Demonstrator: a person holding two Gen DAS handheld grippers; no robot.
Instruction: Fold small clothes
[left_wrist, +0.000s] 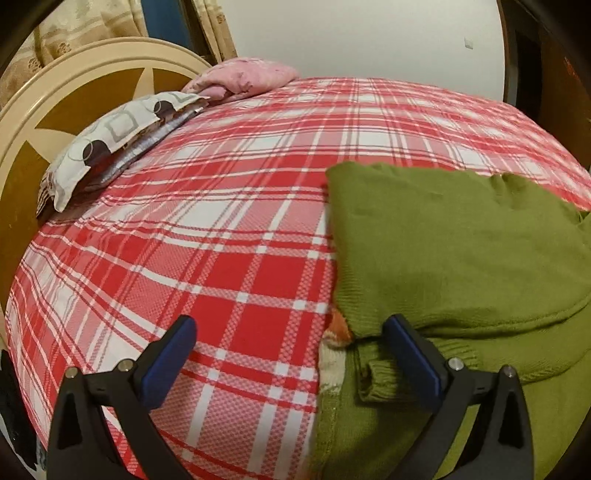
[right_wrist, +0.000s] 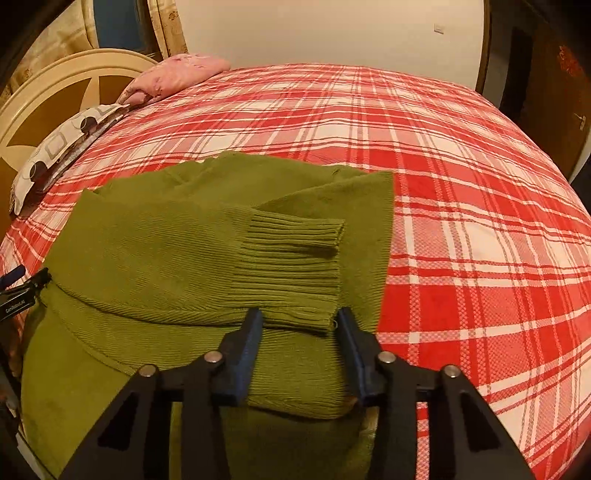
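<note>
The green sweater (right_wrist: 177, 251) lies on the near part of the bed, toward its left half as the right wrist view shows it, partly folded: one sleeve is laid across the body with its ribbed cuff (right_wrist: 295, 236) resting on top, and a broad ribbed band lies just nearer than the cuff. Its far edge and right edge lie fairly straight on the red checked bedspread (right_wrist: 480, 221).

The right gripper (right_wrist: 299, 325) sits over the near ribbed fold with its jaws narrowed around a ridge of knit; cloth fills the gap between them, though whether the pads truly pinch it cannot be told. The left gripper (left_wrist: 291, 343) hangs released, jaws wide, over the bedspread at the sweater's left edge, its right finger just beside a rolled hem and holding nothing.

The step in hand looks like taking the near fold to carry it over toward the far edge. To do it well, the right gripper should catch every layer of the ribbed band, not only the top one, or the fold will slip apart on lifting. The left gripper would best take the matching left corner so both sides rise level. The knit is soft and stretchy, so a slow, low lift keeps the sleeve from sliding off.

Far left, pillows (right_wrist: 59, 147) lean by the headboard (right_wrist: 48, 88), well apart from the work.
</note>
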